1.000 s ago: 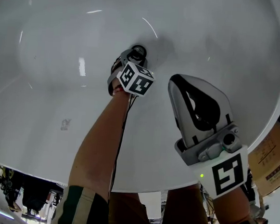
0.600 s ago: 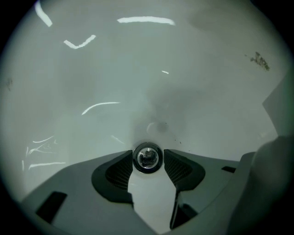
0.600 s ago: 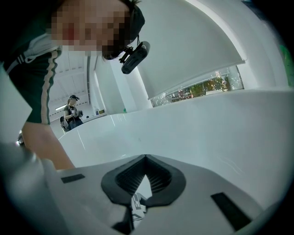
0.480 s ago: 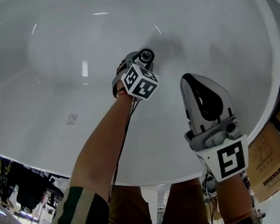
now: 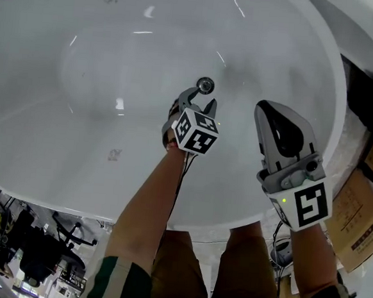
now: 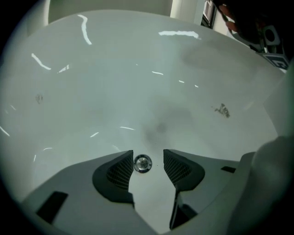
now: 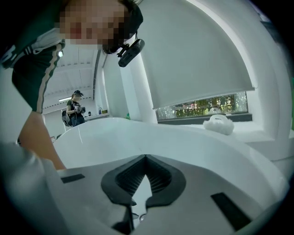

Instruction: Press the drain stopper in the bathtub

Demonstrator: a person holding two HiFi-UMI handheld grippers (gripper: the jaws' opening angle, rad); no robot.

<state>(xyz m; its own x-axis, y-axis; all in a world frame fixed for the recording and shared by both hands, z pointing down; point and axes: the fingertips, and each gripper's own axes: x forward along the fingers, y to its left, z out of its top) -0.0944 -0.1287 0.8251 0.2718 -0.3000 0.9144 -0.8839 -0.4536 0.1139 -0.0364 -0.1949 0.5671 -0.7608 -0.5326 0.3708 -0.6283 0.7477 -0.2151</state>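
The drain stopper (image 5: 205, 85), a small round metal disc, sits in the floor of the white bathtub (image 5: 100, 106), near the middle of the basin. The left gripper (image 5: 201, 101) reaches down into the tub and points at it. In the left gripper view the stopper (image 6: 142, 163) shows in the gap between the spread jaws, closer to the left one, and the jaws hold nothing; whether the tips touch it cannot be told. The marker cube (image 5: 196, 132) sits on the back of this gripper, and the person's bare forearm (image 5: 146, 206) runs down from it over the near rim. The right gripper (image 5: 271, 113) hangs over the tub just to the right, apart from the stopper, its jaws pressed together at the tips with nothing between them (image 7: 145, 157). Cardboard boxes (image 5: 362, 204) stand outside the tub's right edge
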